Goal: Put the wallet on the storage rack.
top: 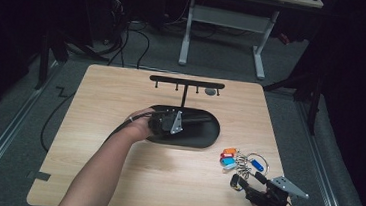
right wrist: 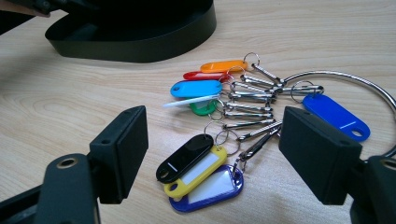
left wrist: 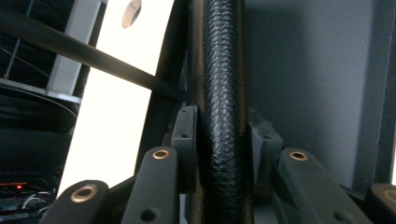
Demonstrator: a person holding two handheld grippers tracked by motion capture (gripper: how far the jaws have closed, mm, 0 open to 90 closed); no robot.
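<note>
clamping the raised rim of the black oval tray [top: 202,144] at the middle of the table [top: 114,177], the left gripper [left wrist: 219,140] is seen with its jaws closed tight on that rim, so the stand appears to be steadied. the right gripper [right wrist: 212,161] is held wide open and empty at the near right, over the bunch of coloured key tags [right wrist: 205,135] on its large metal ring [right wrist: 345,79]. a tag is judged to be next: the jaws must be lowered around one and closed.
</note>
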